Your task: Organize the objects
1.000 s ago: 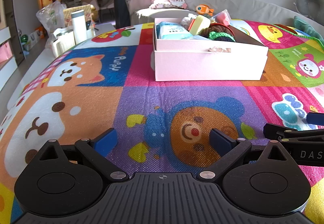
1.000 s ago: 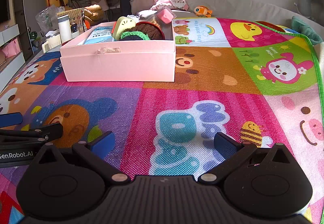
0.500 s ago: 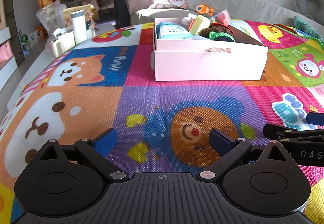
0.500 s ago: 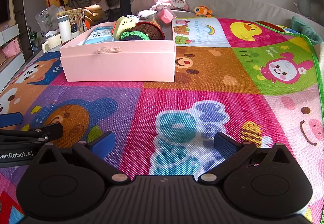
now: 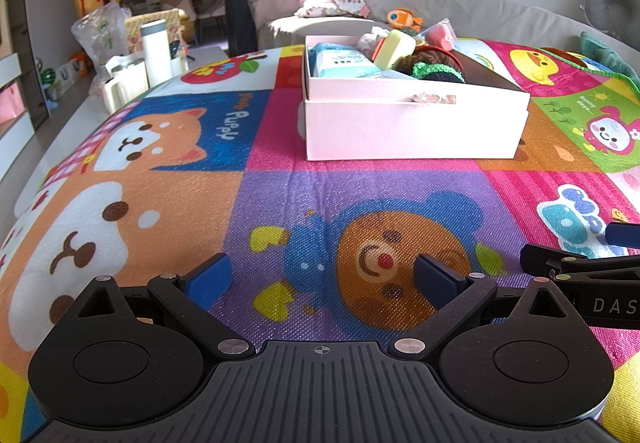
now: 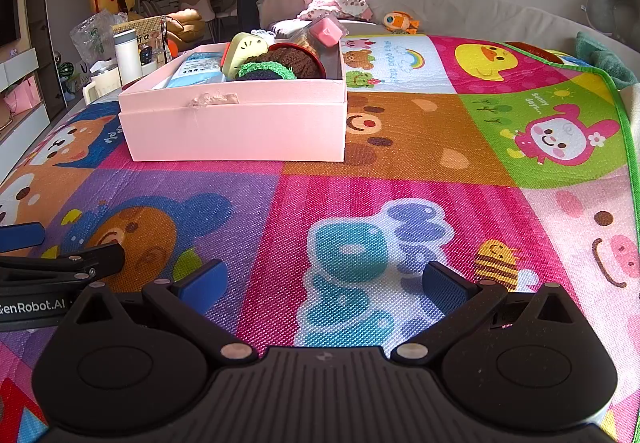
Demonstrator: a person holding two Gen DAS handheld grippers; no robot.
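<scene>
Right gripper (image 6: pixel 322 281) gapes empty over the play mat (image 6: pixel 400 131), pink box (image 6: pixel 236 123) beyond.

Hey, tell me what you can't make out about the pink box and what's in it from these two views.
- Pink box floor, both views: near wall and piled items hide it.
- Blue packet print, both views: too small to read.
- Pink block, right wrist view: what it rests on is hidden behind the brown knitted piece.
</scene>
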